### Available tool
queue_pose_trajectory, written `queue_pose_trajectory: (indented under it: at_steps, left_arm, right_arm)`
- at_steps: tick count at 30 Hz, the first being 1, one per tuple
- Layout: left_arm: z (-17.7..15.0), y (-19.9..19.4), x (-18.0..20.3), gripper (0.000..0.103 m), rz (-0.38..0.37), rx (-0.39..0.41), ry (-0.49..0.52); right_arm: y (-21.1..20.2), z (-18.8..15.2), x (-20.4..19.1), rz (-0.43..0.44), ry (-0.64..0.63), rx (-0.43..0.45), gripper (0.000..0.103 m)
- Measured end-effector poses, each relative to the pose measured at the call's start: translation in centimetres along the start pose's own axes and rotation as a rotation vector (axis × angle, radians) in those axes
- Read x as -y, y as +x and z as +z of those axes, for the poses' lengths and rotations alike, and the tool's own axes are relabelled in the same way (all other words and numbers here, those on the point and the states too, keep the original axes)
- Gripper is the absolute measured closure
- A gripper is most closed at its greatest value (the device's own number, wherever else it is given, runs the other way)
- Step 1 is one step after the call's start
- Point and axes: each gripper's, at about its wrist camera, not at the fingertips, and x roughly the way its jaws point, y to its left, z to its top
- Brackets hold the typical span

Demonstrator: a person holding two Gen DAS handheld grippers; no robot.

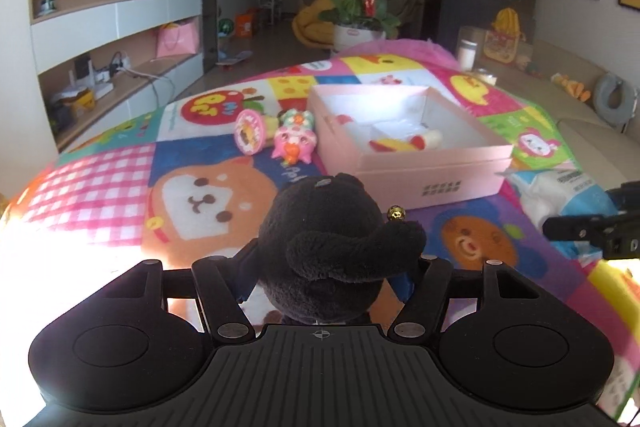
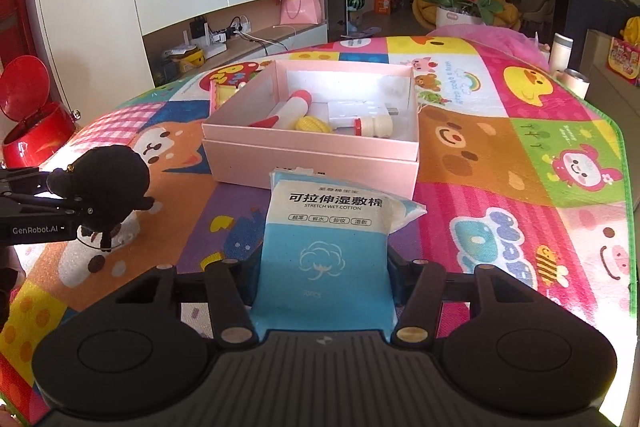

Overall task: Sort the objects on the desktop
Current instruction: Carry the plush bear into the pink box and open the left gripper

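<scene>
My left gripper (image 1: 326,267) is shut on a black plush toy (image 1: 332,239) with a small gold bell, held above the colourful mat; it also shows in the right wrist view (image 2: 108,193). My right gripper (image 2: 322,275) is shut on a blue and white pack of wet cotton pads (image 2: 326,247), held just in front of the open pink box (image 2: 312,155). The pack also shows at the right in the left wrist view (image 1: 560,195). The box (image 1: 432,163) holds a red-capped tube (image 2: 290,111), a yellow corn toy (image 2: 314,125), a small bottle (image 2: 374,126) and a white card.
A pink pig toy (image 1: 294,141) and a round pink toy (image 1: 250,131) lie on the mat left of the box. A red bin (image 2: 32,119) stands off the table's left. A flower pot (image 1: 360,3) stands beyond the far edge. A white cup (image 2: 560,53) stands far right.
</scene>
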Motion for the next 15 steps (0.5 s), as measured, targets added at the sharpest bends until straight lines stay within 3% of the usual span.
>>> queue_pose_trajectory:
  at_steps: [6,10,15]
  left_arm:
    - [6.2,-0.9,3.8,0.035,-0.146,0.128,0.019]
    - [11.1,-0.2,6.5,0.033,-0.190,0.262,0.040]
    - [14.5,1.8,6.9,0.008,-0.191,0.327,-0.016]
  right_arm:
    - [-3.6,-0.1,-0.6,-0.003,-0.054,0.060,0.049]
    - [-4.3,0.0,-1.4,0.010,-0.087,0.081,0.049]
    - [-3.6,0.6,-1.7,-0.003,-0.099,0.068,0.049]
